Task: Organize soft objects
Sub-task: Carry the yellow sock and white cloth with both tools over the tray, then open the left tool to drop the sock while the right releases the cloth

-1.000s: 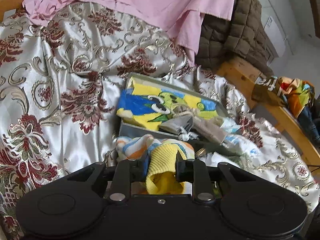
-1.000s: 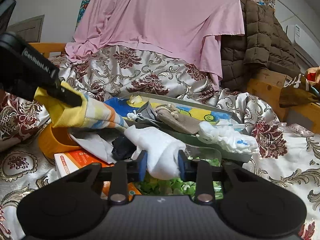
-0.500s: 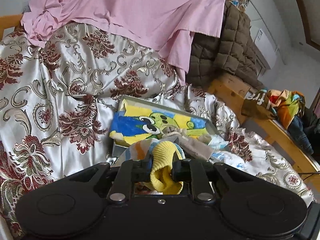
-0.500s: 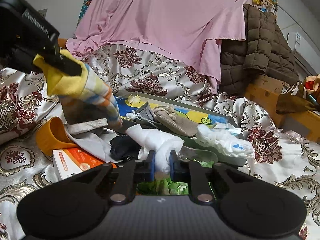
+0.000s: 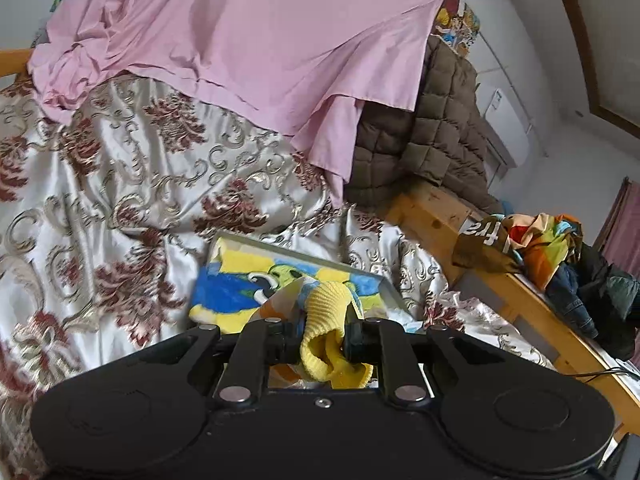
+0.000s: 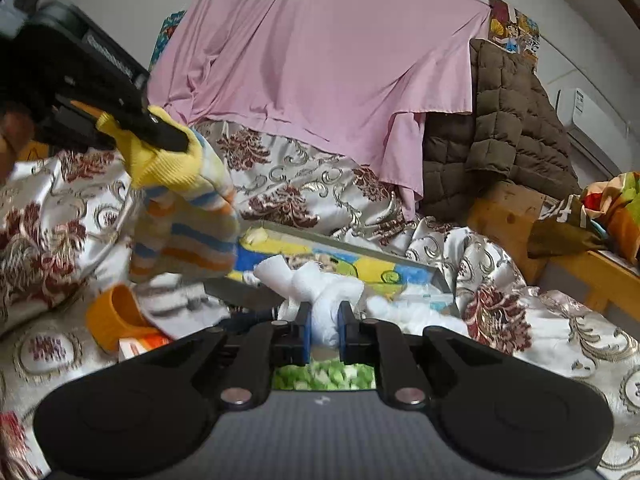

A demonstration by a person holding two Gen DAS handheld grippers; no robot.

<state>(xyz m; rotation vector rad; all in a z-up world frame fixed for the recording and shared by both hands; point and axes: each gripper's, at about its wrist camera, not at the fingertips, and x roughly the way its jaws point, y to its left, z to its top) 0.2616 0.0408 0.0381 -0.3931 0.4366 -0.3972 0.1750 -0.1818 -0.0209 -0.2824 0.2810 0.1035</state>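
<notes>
Both tools have risen since the earlier frames, each lifting its cloth clear of the clutter on the bed.

Left side: the left tool (image 5: 323,338) is clamped on the yellow ribbed cuff of a knitted sock with orange, blue and white stripes (image 6: 188,216). In the right wrist view the sock hangs free from the tool, above an orange plastic cup (image 6: 110,316) lying on the silver damask bedspread with maroon flowers (image 5: 120,184).

Centre: a shallow grey tray lined with a yellow and blue cartoon towel (image 6: 348,250) rests on the bedspread, with more soft items in it.

Right side: the right tool (image 6: 323,334) is clamped on a white fleecy cloth (image 6: 320,288), whose far end trails toward the tray; whether it still touches the tray contents cannot be told.

Judgement: the step in hand is lifting both pieces clear. To do it well, raise each until its loose end hangs free, keep the clamps firm on the thick cuff and bunched fleece, and hold the two cloths apart so they do not snag the neighbouring tray items.
</notes>
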